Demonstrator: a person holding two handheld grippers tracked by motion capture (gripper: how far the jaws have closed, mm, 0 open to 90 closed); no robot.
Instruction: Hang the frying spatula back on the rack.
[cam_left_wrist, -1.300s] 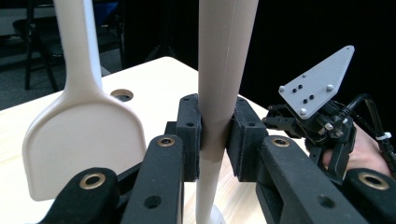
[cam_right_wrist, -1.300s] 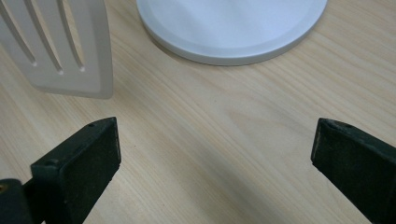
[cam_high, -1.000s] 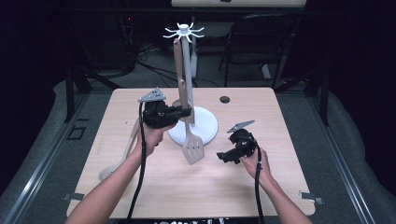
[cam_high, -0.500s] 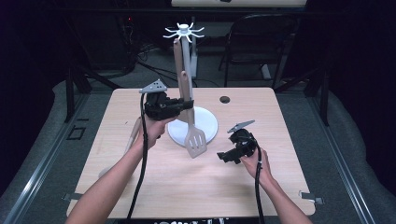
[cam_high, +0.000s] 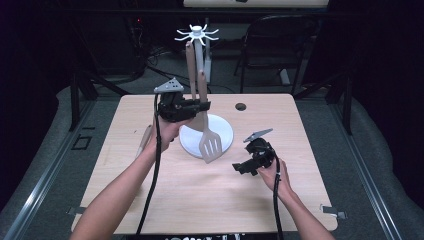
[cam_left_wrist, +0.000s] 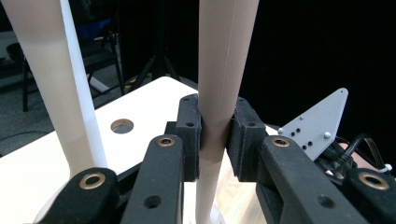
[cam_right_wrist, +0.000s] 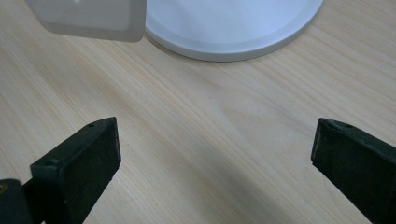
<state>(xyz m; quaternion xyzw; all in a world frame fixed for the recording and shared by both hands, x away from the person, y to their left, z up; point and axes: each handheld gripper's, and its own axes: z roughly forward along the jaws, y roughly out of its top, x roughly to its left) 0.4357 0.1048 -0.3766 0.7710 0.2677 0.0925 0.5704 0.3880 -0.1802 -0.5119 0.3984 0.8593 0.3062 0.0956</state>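
The slotted spatula (cam_high: 210, 145) hangs upright, blade down, over the front edge of the white round base (cam_high: 222, 131) of the utensil stand (cam_high: 198, 35). The left gripper (cam_high: 202, 106) clamps its handle, and the left gripper view shows both pads pressed on the tan shaft (cam_left_wrist: 219, 93), with the stand's white pole (cam_left_wrist: 74, 84) just beside it. The left forearm reaches up from the table (cam_high: 200, 200). The right gripper (cam_high: 240, 169) rests low on the wood, well apart, its jaws spread wide with nothing between them in the right gripper view, facing the base's rim (cam_right_wrist: 233, 49) and the blurred blade (cam_right_wrist: 88, 18).
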